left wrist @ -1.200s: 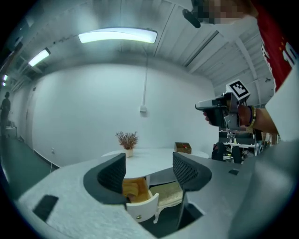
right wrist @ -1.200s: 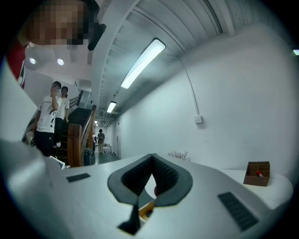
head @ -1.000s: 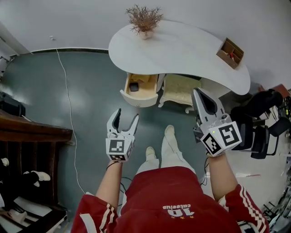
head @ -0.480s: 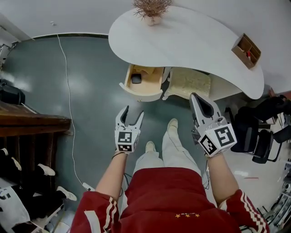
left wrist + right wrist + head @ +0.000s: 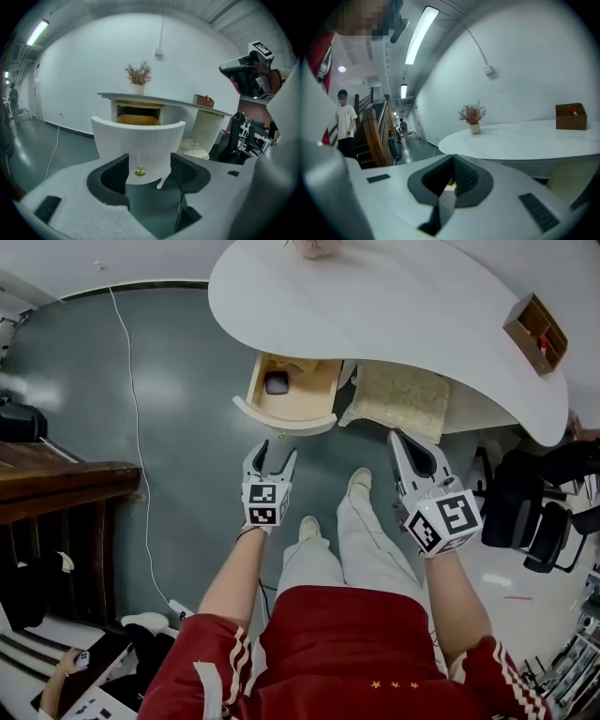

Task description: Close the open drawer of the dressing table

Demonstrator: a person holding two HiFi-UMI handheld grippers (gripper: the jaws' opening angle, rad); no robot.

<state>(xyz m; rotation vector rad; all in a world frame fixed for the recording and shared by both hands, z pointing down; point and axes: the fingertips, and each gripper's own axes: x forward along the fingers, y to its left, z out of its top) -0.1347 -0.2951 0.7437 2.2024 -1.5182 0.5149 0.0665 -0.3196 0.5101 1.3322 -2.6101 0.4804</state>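
Drawer (image 5: 286,424) judged light, rigid, free-sliding; push near front by knob (image 5: 139,171). Left gripper (image 5: 275,454) jaws apart, just narrowing, empty; right gripper (image 5: 397,439) jaws together.

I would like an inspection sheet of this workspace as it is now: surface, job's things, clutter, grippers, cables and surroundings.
surface: white dressing table top, curved, mostly bare.
job's things: drawer pulled out, gold knob on its front, small dark object inside.
clutter: potted dried plant and wooden box on the top.
grippers: left gripper open, jaws just closed a little, nothing between them, short of the drawer; right gripper shut, empty.
cables: white cable on the floor, left of the table.
surroundings: cushioned stool under the table, black chair at right, wooden staircase at left.
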